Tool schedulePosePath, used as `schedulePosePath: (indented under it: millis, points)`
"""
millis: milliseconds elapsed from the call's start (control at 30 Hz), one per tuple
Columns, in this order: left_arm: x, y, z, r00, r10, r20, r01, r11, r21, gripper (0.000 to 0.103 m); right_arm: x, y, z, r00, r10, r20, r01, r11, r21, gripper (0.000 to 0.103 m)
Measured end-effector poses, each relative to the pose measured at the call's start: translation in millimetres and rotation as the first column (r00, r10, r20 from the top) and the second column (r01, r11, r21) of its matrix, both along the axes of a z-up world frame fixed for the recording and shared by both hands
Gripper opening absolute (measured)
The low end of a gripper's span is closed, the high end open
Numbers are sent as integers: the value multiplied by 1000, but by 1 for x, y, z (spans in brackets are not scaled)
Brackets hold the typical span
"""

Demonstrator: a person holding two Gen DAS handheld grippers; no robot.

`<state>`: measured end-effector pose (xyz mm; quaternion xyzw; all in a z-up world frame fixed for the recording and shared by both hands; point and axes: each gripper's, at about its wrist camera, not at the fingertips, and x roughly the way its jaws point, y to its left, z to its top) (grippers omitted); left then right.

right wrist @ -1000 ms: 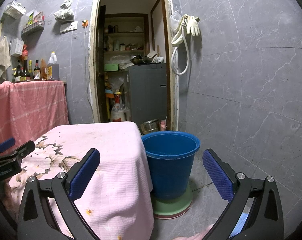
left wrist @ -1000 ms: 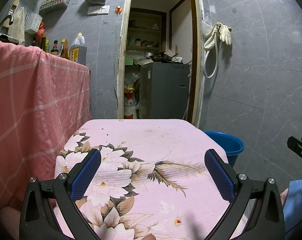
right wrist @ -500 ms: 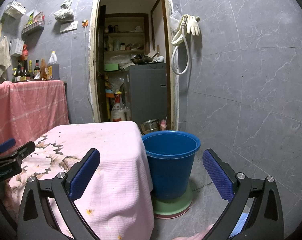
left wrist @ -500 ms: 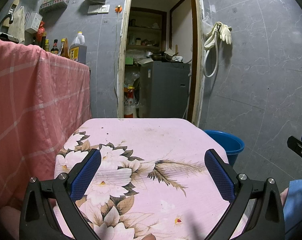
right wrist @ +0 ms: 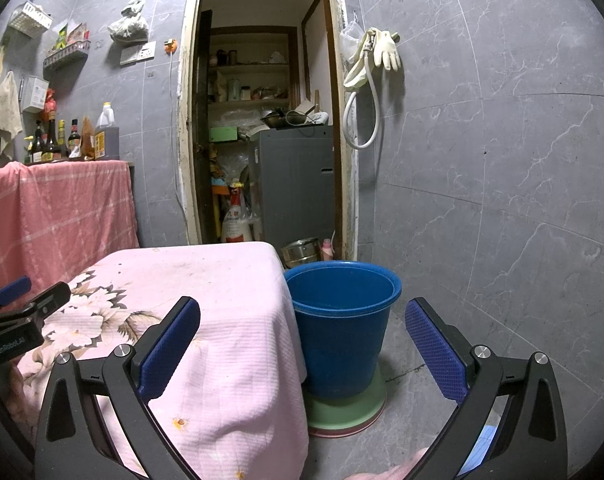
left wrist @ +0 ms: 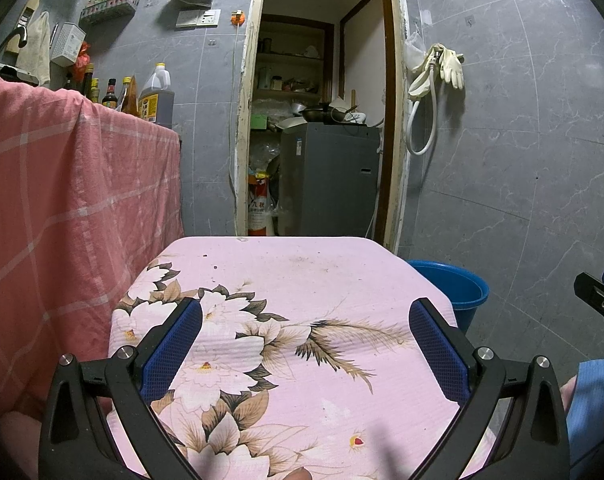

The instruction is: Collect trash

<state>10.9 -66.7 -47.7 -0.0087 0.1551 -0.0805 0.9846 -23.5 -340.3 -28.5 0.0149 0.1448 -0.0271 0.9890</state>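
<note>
A small table under a pink flowered cloth (left wrist: 285,280) (right wrist: 221,288) fills the near ground; I see no trash item on it, only small dark specks. A blue bucket (right wrist: 342,320) (left wrist: 458,288) stands on the floor at the table's right side, on a green base (right wrist: 342,412). My left gripper (left wrist: 305,350) hovers open over the cloth with nothing between its blue pads. My right gripper (right wrist: 302,350) is open and empty too, held at the table's right corner facing the bucket. Each gripper shows at the edge of the other's view.
A counter draped in pink checked cloth (left wrist: 61,200) stands to the left with several bottles (left wrist: 153,96) on top. Straight ahead an open doorway (left wrist: 322,120) leads to a cluttered storeroom with a grey appliance (left wrist: 330,180). Grey tiled wall on the right holds gloves and a hose (left wrist: 434,80).
</note>
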Motion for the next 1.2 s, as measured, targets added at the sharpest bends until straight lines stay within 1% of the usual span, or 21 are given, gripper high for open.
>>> schedulePosePath:
  millis: [1200]
  points:
    - [0,5,-1,1000,0,-5,0,1000,1,101,0,0,0,1000,0,0,0,1000,2,103]
